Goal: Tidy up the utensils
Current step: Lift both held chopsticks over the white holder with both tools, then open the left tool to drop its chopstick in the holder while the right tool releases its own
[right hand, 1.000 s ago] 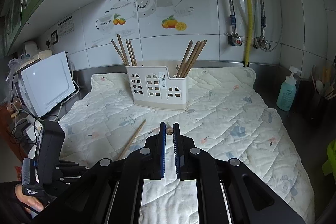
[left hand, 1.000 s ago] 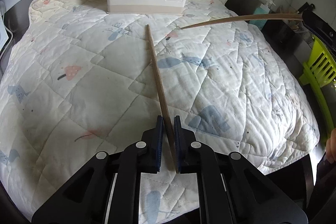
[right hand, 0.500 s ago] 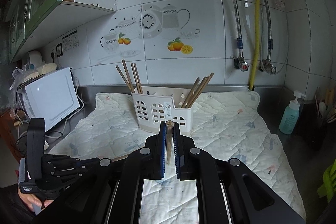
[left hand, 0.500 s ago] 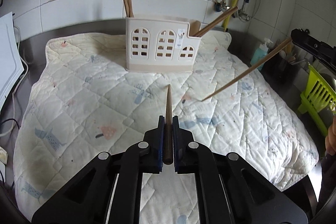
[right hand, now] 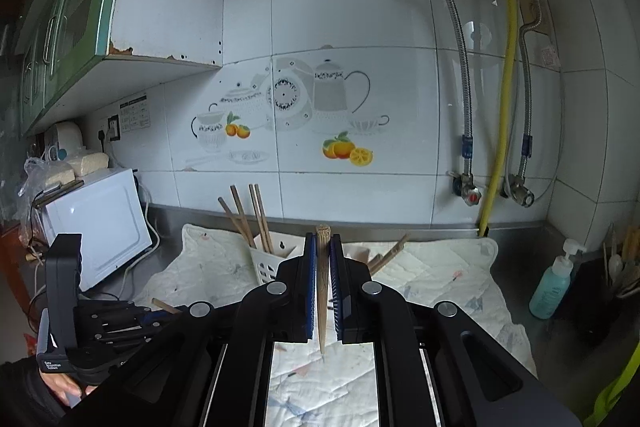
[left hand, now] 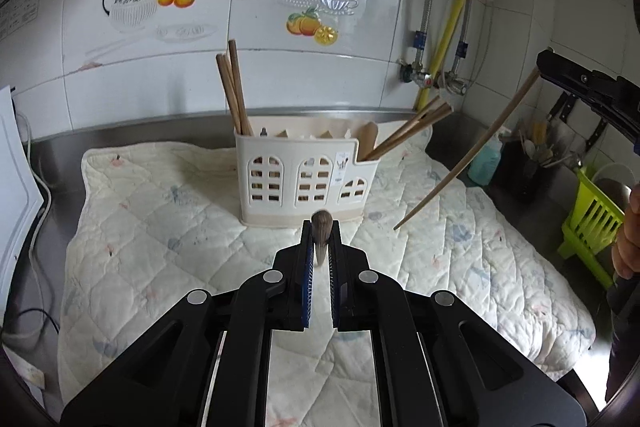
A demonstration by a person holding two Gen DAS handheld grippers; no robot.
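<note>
Two chopsticks are held clear of the quilted pad (left hand: 168, 227) that covers the counter (left hand: 132, 137), one in each claw. The left claw (left hand: 320, 239) is closed on a chopstick (left hand: 321, 227) whose butt end points almost straight at the camera, so its long axis runs upright between the fingers, with the tip hidden below. The right claw (right hand: 322, 255) is likewise closed on a second chopstick (right hand: 322, 291), held near its top; in the left view that stick (left hand: 464, 163) is seen slanting down and leftward, its tip hanging above the pad, to the right of the utensil holder (left hand: 300, 179). The holder stands straight ahead of the left claw, near the back wall, with chopsticks already standing in its left end (left hand: 234, 91) and leaning from its low right section (left hand: 408, 135). The left claw appears the nearer to the holder. Judged from this, each stick must be carried forward above the holder's rim and lowered tip-first into a compartment.
</note>
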